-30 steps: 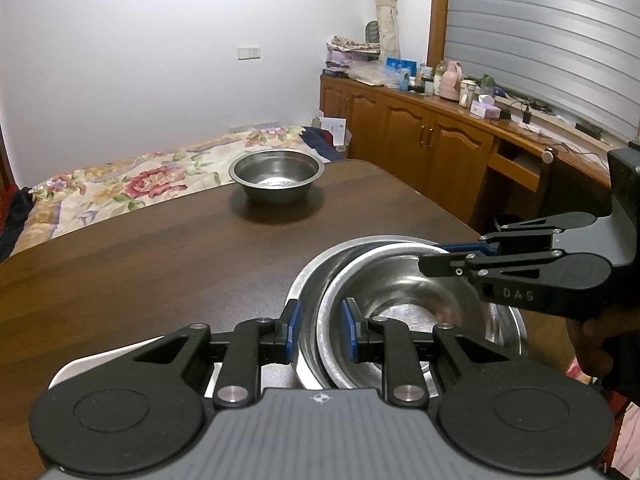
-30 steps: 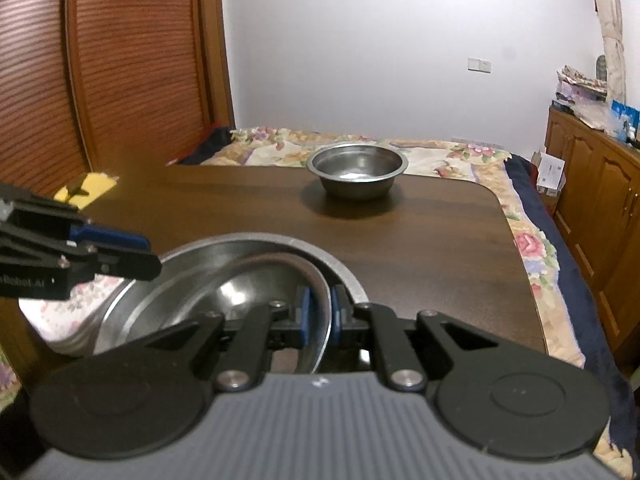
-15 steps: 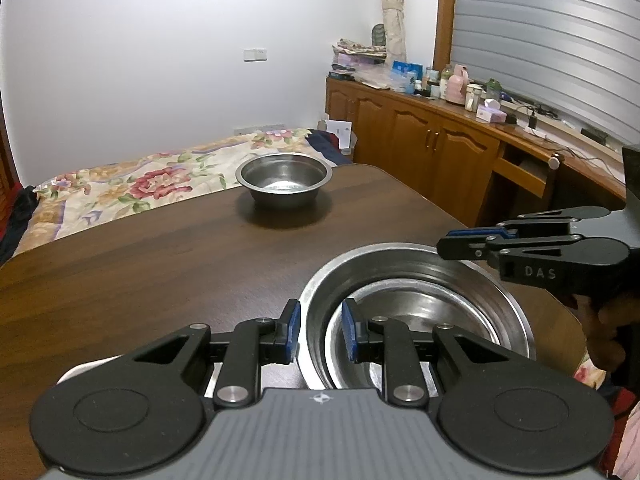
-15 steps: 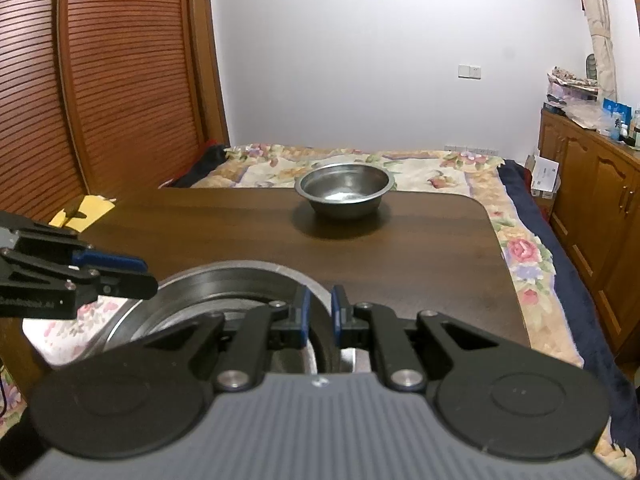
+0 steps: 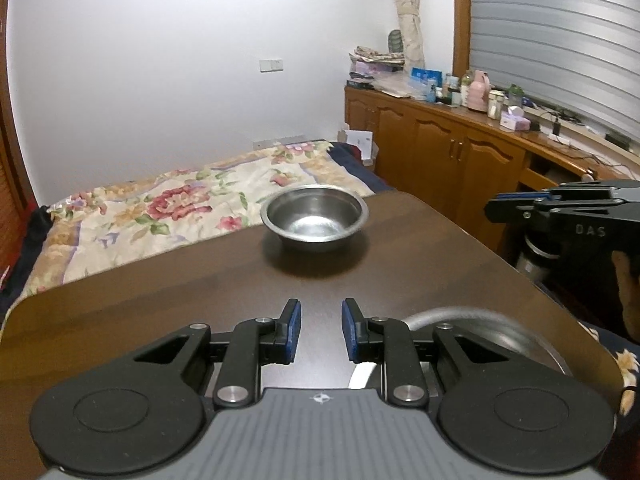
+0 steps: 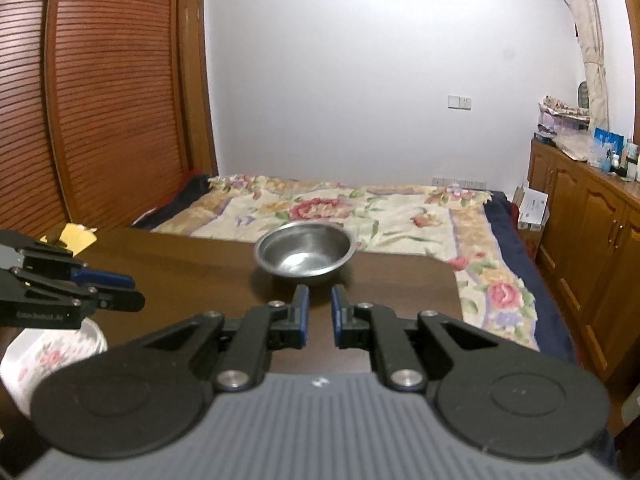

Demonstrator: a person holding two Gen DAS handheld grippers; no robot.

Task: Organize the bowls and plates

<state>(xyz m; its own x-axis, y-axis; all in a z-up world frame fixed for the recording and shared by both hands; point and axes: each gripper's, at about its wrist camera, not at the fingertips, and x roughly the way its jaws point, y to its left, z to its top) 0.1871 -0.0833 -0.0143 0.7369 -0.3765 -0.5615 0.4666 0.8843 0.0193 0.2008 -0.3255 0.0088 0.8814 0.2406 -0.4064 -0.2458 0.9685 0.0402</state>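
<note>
Both claws hang released and empty above the dark wooden surface (image 5: 160, 300): the left claw (image 5: 320, 330) with a clear gap between its blue pads, the right claw (image 6: 320, 316) likewise. A small steel bowl (image 5: 315, 216) sits at the far edge, near the floral bed (image 6: 360, 216). The stacked steel bowls (image 5: 480, 332) rest at the near right, a floral plate (image 6: 48, 360) near left

The large steel bowl (image 5: 486, 322) is blurred and half hidden behind the left gripper (image 5: 320, 330). The flowered plate (image 6: 48, 354) is cut by the picture's edge.
</note>
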